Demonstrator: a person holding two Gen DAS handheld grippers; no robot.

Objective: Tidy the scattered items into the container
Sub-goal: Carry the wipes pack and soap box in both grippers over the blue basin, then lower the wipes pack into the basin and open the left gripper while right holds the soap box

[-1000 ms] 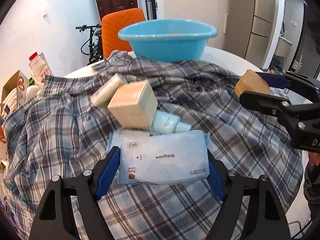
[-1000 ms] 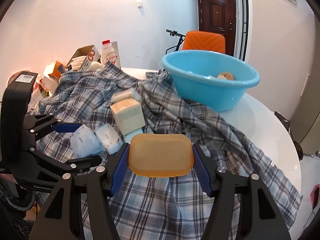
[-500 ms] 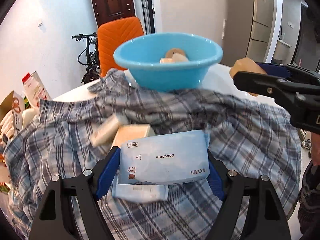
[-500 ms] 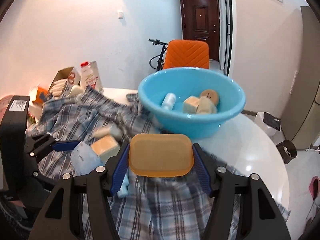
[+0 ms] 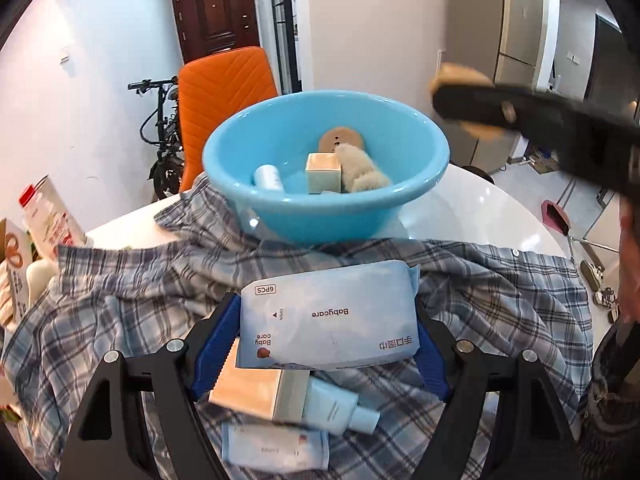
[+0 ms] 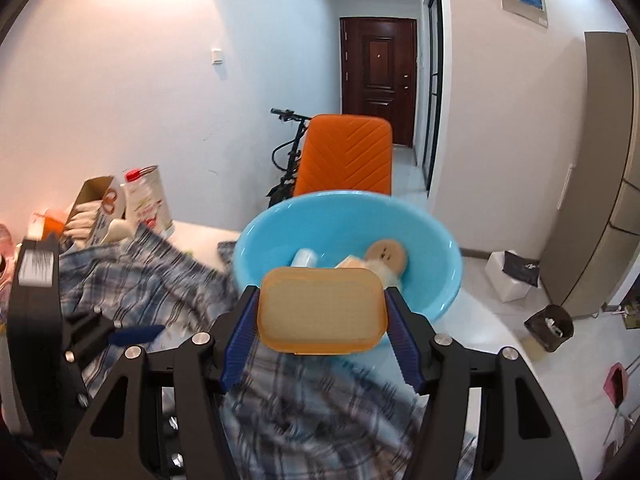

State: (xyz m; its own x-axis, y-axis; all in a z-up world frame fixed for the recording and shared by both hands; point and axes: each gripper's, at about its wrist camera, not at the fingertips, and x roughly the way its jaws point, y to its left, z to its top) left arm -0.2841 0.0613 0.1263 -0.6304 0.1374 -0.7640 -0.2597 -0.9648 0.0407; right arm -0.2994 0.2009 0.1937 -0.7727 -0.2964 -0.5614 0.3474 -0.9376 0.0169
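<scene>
- Both grippers have been carried up and toward the blue basin (image 5: 320, 200) since a second ago, so its inside is now seen from both wrist views.
- A blue wipes pack (image 5: 328, 316) is clamped between the fingers of the left gripper (image 5: 320, 344), held above the plaid shirt (image 5: 120, 300).
- An orange soap box (image 6: 322, 310) is clamped in the right gripper (image 6: 320, 320), level with the basin's near rim.
- Already in the basin are a white roll (image 5: 268, 178), a small carton (image 5: 323, 172), a fluffy brush (image 5: 362, 168) and a round wooden piece (image 5: 342, 140).
- Left on the shirt are a beige box (image 5: 248, 396), a tube (image 5: 340, 408) and a second pack (image 5: 276, 446).
- Each load is best carried clear over the rim before the fingers are opened, and released low.
- The two grippers are best kept apart, one drop being made at a time.
</scene>
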